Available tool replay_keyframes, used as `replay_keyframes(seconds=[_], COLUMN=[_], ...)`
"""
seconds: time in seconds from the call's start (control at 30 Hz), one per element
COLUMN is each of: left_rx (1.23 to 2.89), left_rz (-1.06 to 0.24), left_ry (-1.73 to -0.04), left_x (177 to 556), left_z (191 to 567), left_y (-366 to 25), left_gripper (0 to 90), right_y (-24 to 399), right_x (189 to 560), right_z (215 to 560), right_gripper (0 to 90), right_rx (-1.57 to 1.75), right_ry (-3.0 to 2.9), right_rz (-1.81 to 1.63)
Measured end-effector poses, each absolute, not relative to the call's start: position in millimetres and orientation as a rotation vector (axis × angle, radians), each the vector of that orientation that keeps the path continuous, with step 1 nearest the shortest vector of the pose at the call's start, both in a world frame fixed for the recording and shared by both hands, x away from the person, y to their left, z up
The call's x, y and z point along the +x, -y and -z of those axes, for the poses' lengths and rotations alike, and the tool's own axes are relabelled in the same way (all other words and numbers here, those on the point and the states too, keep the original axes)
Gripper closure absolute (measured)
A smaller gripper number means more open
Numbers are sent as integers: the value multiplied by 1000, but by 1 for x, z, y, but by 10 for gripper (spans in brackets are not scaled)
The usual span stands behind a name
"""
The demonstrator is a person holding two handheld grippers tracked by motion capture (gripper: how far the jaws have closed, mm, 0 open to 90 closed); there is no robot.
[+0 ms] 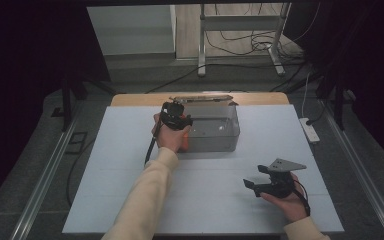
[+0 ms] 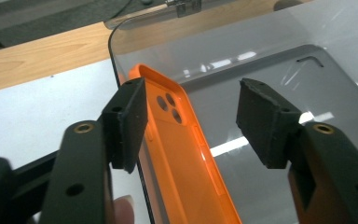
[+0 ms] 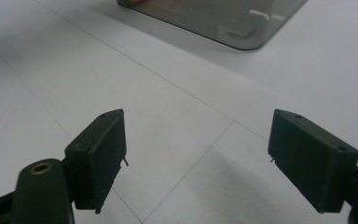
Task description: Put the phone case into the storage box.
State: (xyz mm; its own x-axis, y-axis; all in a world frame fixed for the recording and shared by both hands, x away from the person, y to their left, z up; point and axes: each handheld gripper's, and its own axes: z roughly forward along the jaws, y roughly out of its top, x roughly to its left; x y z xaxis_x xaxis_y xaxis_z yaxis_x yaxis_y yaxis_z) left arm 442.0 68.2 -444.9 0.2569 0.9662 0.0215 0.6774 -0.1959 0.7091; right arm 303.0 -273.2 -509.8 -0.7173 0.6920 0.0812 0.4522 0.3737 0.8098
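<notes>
- The table [image 1: 130, 165] has a flat matt white top crossed by thin seams; a strip of pale wood grain shows along its far edge, beyond the box [image 1: 215, 131].
- Past that wooden strip lies grey floor with loose black cables, the legs of a metal stand and dark curtains at both sides.
- The box is clear smoky plastic, rectangular with rounded corners and a glossy base that throws back streaks of light; a small hinge or clasp sits on its far rim.
- The case [image 2: 186, 154], an orange phone case of smooth plastic, is a shallow tray with a raised lip and a cluster of round camera holes.
- The case leans inside the box, against the box's left wall, on its long edge.
- In the left gripper view its long axis runs from the near wall of the box towards the far one, with the camera holes at the far end.
- The left gripper [image 2: 193, 121] hangs over the box's left wall, jaws apart; the case lies between them, close to one pad, and I cannot tell whether it touches.
- The right gripper [image 3: 198, 158] is well apart from the box, near the table's front edge, jaws wide with nothing between them.
- Both grippers have black, blocky, matt pads.
</notes>
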Motion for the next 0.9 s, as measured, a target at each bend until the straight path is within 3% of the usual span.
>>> replay_keyframes(seconds=[0.23, 0.9], left_rx=[1980, 1979], left_rz=[-567, -475], left_ry=[-1426, -1273], left_x=[440, 426], left_z=[442, 425], left_y=[-77, -95], left_gripper=[342, 295], right_y=[273, 273], right_x=[303, 302], right_z=[510, 509], right_gripper=[195, 195], right_rx=[1014, 1013], right_ry=[-2365, -2367], right_rz=[-1262, -1256])
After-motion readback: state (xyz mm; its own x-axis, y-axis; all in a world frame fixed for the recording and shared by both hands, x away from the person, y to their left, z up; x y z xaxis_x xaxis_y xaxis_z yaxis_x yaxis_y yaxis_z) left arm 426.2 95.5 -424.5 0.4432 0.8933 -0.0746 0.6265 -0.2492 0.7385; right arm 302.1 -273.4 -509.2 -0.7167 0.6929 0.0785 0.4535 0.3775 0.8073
